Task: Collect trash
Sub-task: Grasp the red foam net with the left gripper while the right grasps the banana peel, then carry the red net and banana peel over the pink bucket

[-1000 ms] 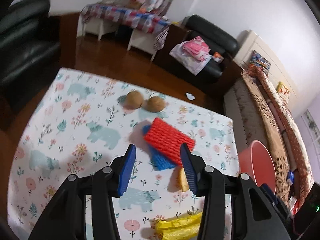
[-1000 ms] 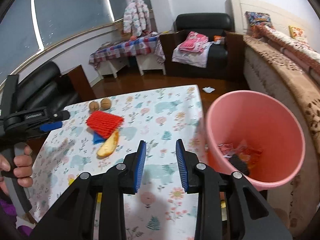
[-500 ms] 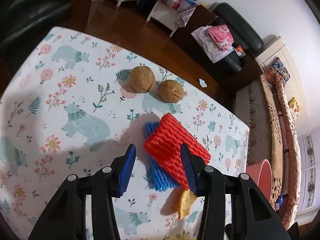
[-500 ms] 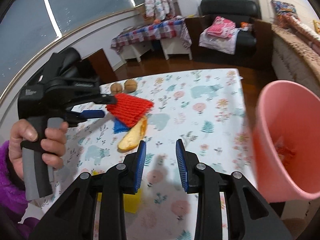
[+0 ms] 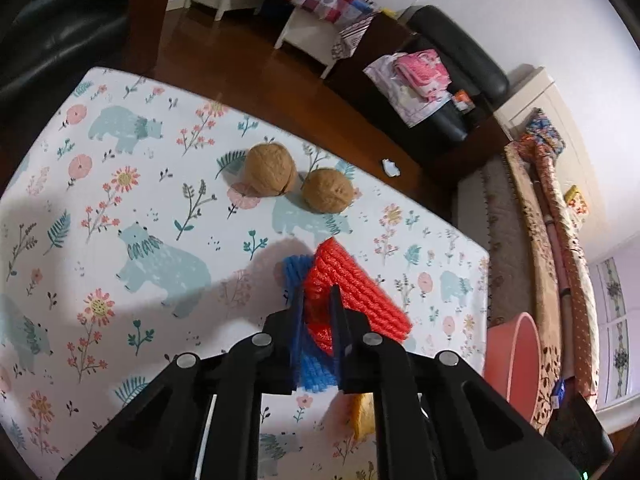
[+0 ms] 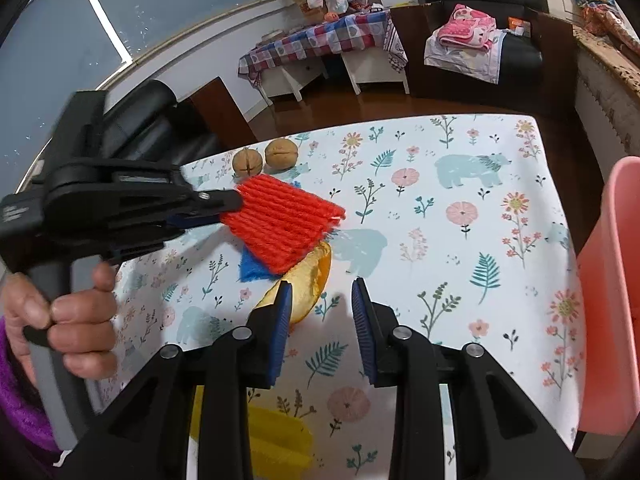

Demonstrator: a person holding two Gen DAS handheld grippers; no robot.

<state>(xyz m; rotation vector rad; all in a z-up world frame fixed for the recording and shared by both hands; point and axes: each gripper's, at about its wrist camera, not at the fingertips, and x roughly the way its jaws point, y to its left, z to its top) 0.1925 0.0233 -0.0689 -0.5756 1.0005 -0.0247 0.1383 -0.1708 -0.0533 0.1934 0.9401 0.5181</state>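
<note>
The left gripper (image 5: pixel 316 316) has just been closing, and its jaws are now clenched on the near edge of the red foam net (image 5: pixel 360 300), which lies over a blue foam net (image 6: pixel 256 266) on the bear-print tablecloth (image 5: pixel 140 240). The edge grip likely suits a soft, flat sleeve — it can be pinched thin and peeled off the pile. Taking the red net as the landmark: two walnuts (image 5: pixel 298 180) sit just beyond it, an orange peel (image 6: pixel 308 284) pokes out from under its near side, and the pink bin (image 6: pixel 612 300) stands well off past the table's edge. The right gripper (image 6: pixel 322 320) hovers unclenched and empty just beside the peel, probably lining up for it.
</note>
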